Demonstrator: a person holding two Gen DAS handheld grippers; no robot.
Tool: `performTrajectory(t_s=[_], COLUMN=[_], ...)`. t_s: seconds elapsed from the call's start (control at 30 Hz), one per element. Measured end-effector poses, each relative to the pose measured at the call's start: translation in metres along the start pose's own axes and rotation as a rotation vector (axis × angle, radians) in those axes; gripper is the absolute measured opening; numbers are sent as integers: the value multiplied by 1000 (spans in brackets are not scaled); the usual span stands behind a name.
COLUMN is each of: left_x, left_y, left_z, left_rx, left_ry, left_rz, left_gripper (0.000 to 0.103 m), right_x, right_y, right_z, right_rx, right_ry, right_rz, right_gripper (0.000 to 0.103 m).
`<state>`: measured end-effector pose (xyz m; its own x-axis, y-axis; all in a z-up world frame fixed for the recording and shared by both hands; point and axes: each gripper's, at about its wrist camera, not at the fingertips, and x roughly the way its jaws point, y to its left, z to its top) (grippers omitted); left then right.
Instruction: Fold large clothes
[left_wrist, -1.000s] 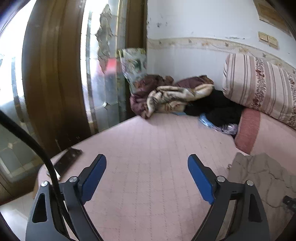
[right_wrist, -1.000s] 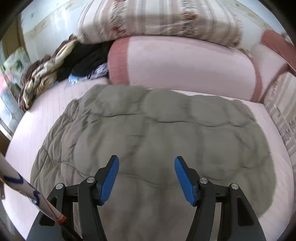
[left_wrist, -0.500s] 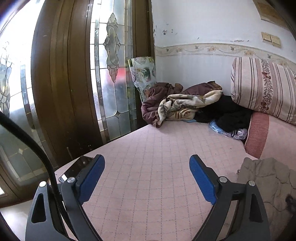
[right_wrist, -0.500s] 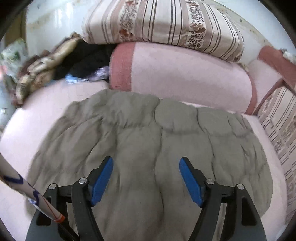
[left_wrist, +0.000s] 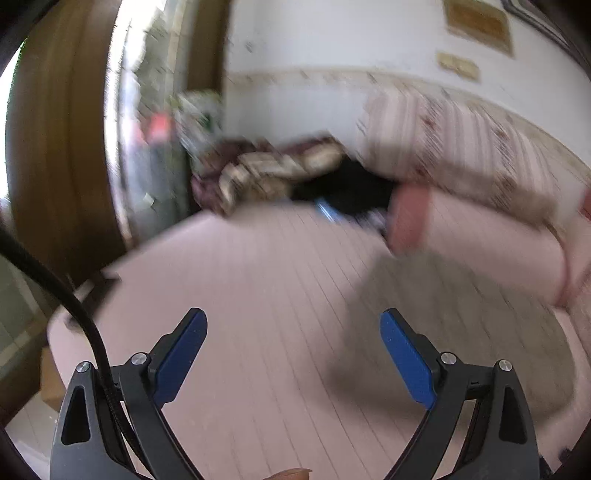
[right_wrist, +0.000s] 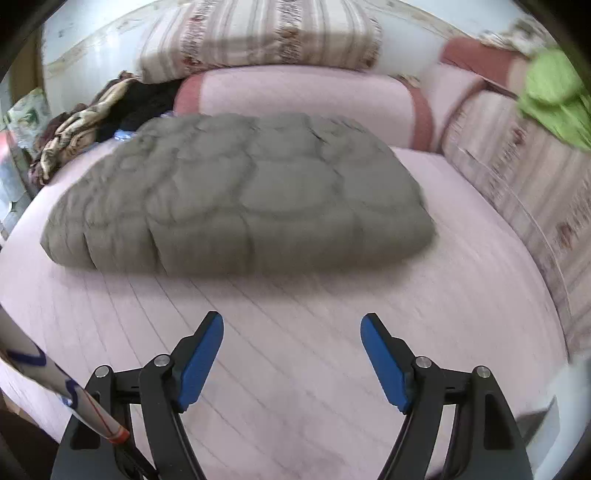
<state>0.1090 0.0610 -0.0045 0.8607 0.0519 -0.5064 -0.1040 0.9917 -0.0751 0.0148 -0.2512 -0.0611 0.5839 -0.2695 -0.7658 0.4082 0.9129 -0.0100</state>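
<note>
A folded grey-green quilted garment (right_wrist: 240, 195) lies on the pink bed sheet (right_wrist: 295, 369), close to the bolster. In the right wrist view my right gripper (right_wrist: 291, 321) hovers over bare sheet in front of the garment's near edge. Its jaws are opening and nothing is between them. In the blurred left wrist view my left gripper (left_wrist: 291, 317) is open and empty above the sheet (left_wrist: 258, 295). The garment (left_wrist: 461, 317) shows as a grey smear ahead and to its right.
A heap of blankets and dark clothes (right_wrist: 85, 122) fills the far left corner. A pink bolster (right_wrist: 295, 99) and a striped pillow (right_wrist: 258, 37) line the back. A green cloth (right_wrist: 554, 92) lies on the striped cushion at the right. A wooden glazed door (left_wrist: 55, 147) stands left of the bed.
My right gripper has drawn back off the garment to the bare sheet in front of it, jaws wider. The left view has swung right, bringing more of the garment into view.
</note>
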Motion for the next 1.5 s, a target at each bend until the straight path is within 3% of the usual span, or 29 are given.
performTrajectory(t_s=[0.1, 0.2, 0.37, 0.7, 0.93, 1.5], left_x=[-15, -38, -66, -107, -107, -97], left_y=[-24, -49, -73, -95, -101, -92], left_z=[-37, -75, -115, -115, -127, -142], left_rx=[72, 163, 229, 294, 301, 283], left_ry=[109, 170, 261, 208, 272, 348], left_rz=[-59, -100, -188, -116, -153, -135], left_gripper=[94, 94, 94, 94, 94, 94], right_x=[-7, -14, -26, -44, -51, -50], right_y=[-11, -12, -12, -25, -29, -18], right_z=[-13, -20, -30, -45, -51, -57], right_rx=[38, 43, 41, 17, 13, -31], right_ry=[15, 7, -13, -48, -56, -40], right_rz=[2, 21, 35, -33, -40, -70], right_gripper=[82, 82, 83, 86, 87, 88])
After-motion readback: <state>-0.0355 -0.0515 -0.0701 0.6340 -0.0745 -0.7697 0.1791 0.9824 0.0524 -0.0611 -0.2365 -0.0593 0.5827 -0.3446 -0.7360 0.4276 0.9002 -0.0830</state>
